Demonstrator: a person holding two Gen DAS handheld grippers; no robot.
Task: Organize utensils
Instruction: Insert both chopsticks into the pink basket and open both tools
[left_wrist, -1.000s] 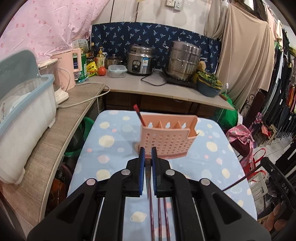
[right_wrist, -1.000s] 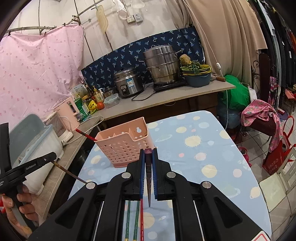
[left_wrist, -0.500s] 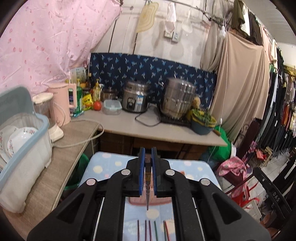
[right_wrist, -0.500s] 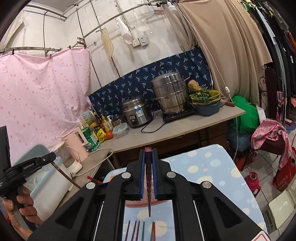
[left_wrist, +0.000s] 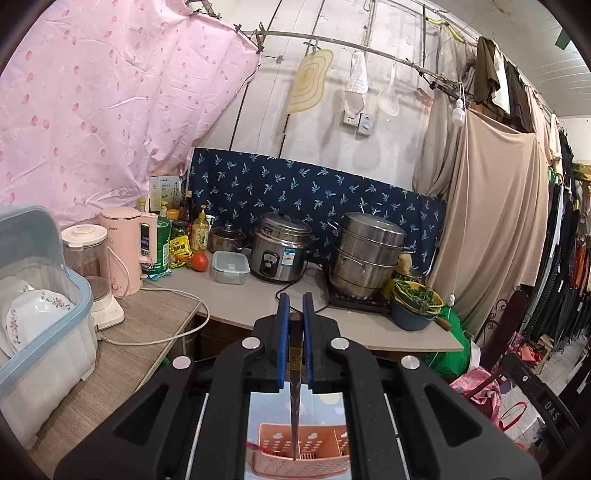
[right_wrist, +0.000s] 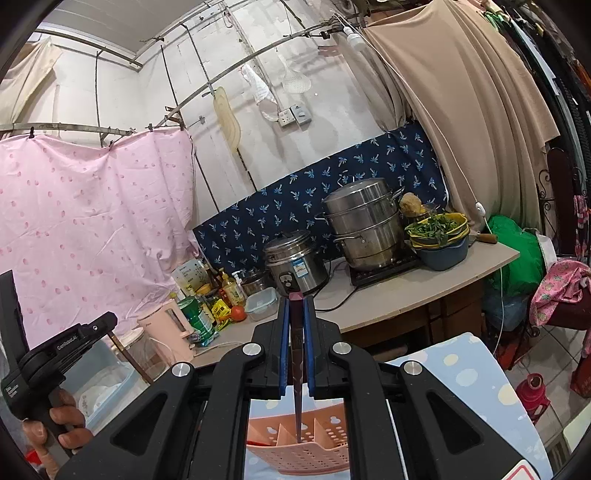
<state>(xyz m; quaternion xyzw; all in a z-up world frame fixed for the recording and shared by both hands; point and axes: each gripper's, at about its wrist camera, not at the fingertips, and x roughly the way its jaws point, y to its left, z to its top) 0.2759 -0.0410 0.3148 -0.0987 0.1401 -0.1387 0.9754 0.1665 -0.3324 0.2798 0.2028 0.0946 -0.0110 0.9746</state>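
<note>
Grippers (left_wrist: 294, 314) (right_wrist: 296, 314) both clamped tight, each pinching one chopstick (left_wrist: 294, 391) (right_wrist: 297, 387).

A pink sheet (left_wrist: 92, 110) dotted with darker pink marks hangs left of the navy cloth (left_wrist: 314, 192), which carries small blue sprigs. Below that cloth stand silver pots (left_wrist: 365, 254), a pale pink kettle (left_wrist: 123, 251) and a red tomato (left_wrist: 199, 261). Lower still, a salmon-pink perforated basket (left_wrist: 299, 456) sits on a light blue table cover (right_wrist: 472, 373) with cream and white spots
</note>
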